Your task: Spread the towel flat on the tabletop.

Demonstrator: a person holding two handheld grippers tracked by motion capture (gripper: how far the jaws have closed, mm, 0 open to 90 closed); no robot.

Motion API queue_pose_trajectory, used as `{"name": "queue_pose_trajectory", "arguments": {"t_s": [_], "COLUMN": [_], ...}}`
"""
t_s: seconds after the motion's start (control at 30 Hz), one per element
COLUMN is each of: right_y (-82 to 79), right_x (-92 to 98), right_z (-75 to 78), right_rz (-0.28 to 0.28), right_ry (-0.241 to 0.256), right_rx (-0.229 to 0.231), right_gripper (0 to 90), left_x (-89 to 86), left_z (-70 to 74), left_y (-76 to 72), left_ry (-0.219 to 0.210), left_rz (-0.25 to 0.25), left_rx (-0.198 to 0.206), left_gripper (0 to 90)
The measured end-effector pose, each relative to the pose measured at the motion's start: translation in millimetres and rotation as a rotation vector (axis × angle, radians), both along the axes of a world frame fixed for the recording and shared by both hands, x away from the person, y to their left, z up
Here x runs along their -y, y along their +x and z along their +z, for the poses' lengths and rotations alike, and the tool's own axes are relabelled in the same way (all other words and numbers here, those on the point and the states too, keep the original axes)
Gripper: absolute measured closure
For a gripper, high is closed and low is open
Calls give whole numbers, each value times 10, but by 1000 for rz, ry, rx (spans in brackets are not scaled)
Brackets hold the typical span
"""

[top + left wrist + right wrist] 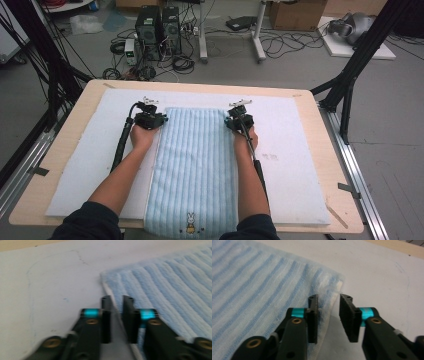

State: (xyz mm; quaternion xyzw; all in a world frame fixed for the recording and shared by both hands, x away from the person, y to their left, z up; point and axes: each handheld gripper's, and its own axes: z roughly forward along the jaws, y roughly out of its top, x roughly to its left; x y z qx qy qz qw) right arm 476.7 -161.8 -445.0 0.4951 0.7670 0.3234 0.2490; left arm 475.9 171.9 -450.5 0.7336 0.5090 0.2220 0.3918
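In the high view, a blue striped towel (196, 167) was seen spread lengthwise on a white mat (300, 165) covering the table (320, 125), its near end hanging over the table edge with a small rabbit emblem (190, 223) on it. The left gripper (149, 116) was held at the towel's far left corner and the right gripper (239, 119) at its far right corner, each gripped by a hand with the forearm laid along the towel's side. In the left gripper view, the towel (170, 287) was seen ahead and to the right of the jaws, with its corner just beyond the tips and its left edge running down between the two jaws; the jaws were narrowly parted, and whether the edge was pinched could not be told through the blur. The mat (50, 285) lay to the left of the jaws. In the right gripper view, the towel (262, 285) was seen to the left of the jaws, its corner just ahead of the tips and its right edge passing into the gap beside the left jaw; the jaws were parted with a clear gap, nothing being clamped. The mat (382, 280) lay to the right of the jaws.
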Motion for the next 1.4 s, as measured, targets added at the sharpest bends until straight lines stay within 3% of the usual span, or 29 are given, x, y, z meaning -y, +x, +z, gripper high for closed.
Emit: {"name": "queue_pose_trajectory", "arguments": {"t_s": [0.07, 0.13, 0.2, 0.4, 0.57, 0.67, 0.73, 0.8, 0.93, 1.07, 1.27, 1.4], "right_y": [-29, -84, -154, -448, -733, -889, -985, -1041, -1193, -1198, -1214, -1227], "right_x": [32, 69, 113, 251, 429, 531, 581, 594, 586, 582, 593, 603], "right_z": [12, 56, 110, 264, 351, 372, 371, 396, 400, 374, 374, 391], "right_rz": [6, 30, 48, 175, 231, 256, 261, 268, 284, 291, 304, 298], "right_ry": [9, 25, 55, 44, 96, 122, 145, 131, 106, 95, 119, 131], "right_rx": [16, 37, 46, 98, 126, 141, 152, 121, 171, 154, 150, 154], "right_gripper": [601, 528, 445, 306, 193, 163, 101, 97, 97, 97, 97, 97], "left_x": [-43, -83, -95, -138, -232, -300, -332, -362, -407, -449, -467, -445], "left_z": [22, 51, 81, 187, 274, 279, 273, 270, 290, 327, 350, 376], "left_y": [-18, -57, -123, -325, -546, -678, -759, -819, -907, -928, -935, -913], "left_ry": [-17, -70, -58, -173, -218, -230, -225, -239, -258, -251, -238, -231], "left_rz": [-33, -67, -103, -204, -263, -290, -291, -300, -308, -295, -252, -249], "left_rx": [-11, -11, 21, 64, 126, 162, 172, 173, 181, 184, 184, 182], "left_gripper": [550, 476, 449, 310, 197, 200, 198, 198, 204, 204, 199, 199]}}
